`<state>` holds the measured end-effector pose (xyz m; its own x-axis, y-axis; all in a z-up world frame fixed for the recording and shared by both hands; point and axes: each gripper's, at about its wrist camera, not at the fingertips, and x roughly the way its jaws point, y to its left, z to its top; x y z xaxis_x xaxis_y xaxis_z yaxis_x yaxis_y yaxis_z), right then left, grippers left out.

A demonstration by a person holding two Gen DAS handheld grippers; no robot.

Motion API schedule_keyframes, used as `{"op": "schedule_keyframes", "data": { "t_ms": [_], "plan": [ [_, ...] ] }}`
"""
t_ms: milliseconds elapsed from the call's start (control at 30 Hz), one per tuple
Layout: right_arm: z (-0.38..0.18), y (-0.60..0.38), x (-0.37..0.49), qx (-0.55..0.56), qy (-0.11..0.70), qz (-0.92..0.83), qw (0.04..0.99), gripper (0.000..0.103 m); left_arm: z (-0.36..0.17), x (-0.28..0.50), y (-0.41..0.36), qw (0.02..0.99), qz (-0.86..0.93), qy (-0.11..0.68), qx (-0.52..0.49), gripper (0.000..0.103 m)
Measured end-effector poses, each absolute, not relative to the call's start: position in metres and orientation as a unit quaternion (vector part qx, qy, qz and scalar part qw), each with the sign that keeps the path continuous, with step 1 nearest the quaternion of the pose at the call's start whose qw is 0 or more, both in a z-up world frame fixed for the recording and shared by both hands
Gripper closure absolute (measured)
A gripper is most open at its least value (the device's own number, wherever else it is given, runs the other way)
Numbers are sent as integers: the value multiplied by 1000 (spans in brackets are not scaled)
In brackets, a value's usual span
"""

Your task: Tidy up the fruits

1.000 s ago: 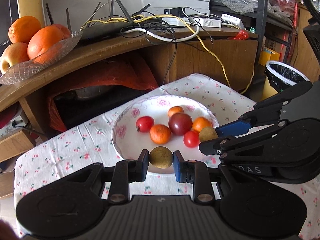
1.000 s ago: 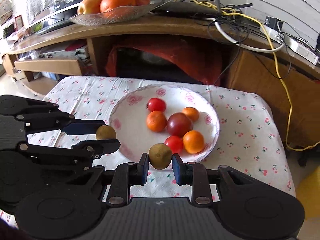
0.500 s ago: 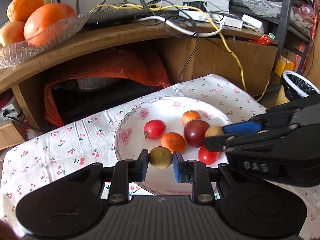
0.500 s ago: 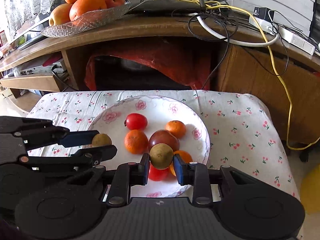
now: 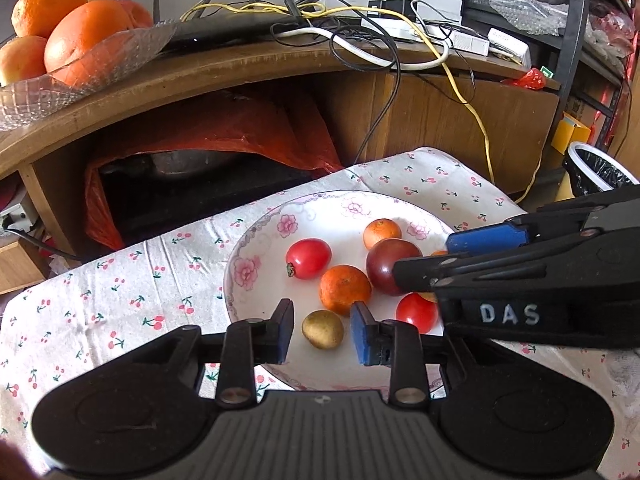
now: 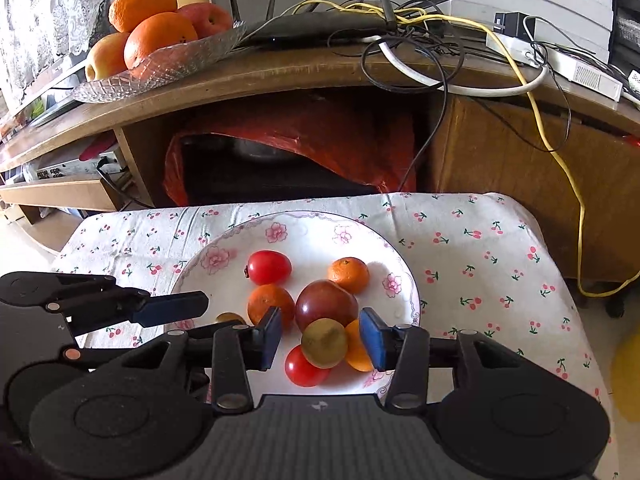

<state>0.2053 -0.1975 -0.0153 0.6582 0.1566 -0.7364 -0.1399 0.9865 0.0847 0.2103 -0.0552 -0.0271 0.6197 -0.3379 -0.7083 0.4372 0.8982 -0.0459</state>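
A white flowered plate (image 5: pixel 256 240) (image 6: pixel 208 256) on the cherry-print cloth holds tomatoes, mandarins and a dark plum (image 5: pixel 390 266) (image 6: pixel 326 302). My left gripper (image 5: pixel 323 334) hangs over the plate's near edge. Its jaws are opening, and a small yellow-brown fruit (image 5: pixel 322 329) lies between them with a gap on each side. My right gripper (image 6: pixel 321 338) is opening too. A second brownish fruit (image 6: pixel 324 342) sits loose between its pads, against a tomato (image 6: pixel 304 366) and a mandarin (image 6: pixel 356 350). Each gripper shows in the other's view: the right gripper (image 5: pixel 422 258) and the left gripper (image 6: pixel 224 314).
Behind the small table, a wooden shelf carries a glass dish (image 6: pixel 160 72) of oranges and apples, a router and tangled cables (image 5: pixel 380 40). A red bag (image 5: pixel 224 140) fills the space under it. A bin with a black liner (image 5: pixel 596 168) stands to the right.
Both grippers moved forward over the plate with a brown fruit pinched in each. Their pads have now parted from the fruits, which rest in the plate.
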Motion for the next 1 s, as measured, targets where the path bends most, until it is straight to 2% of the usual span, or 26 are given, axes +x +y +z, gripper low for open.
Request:
{"op": "schedule_keyframes", "data": {
  "t_ms": [400,667,867,933,1000],
  "plan": [
    [-4,-213,205,94,406,92,905,60,-17,203,-39,907,-186,375,53,58],
    [3,-217,202,170,409,125,888,59,-4,193,-28,913,-181,365,30,45],
    [12,-210,181,132,397,109,902,58,7,179,-19,924,-148,352,22,24],
    [16,-208,171,110,391,101,908,57,10,170,-17,929,-133,344,25,11],
    [20,-207,160,89,383,97,914,55,13,159,-16,935,-115,334,35,2]
  ]
}}
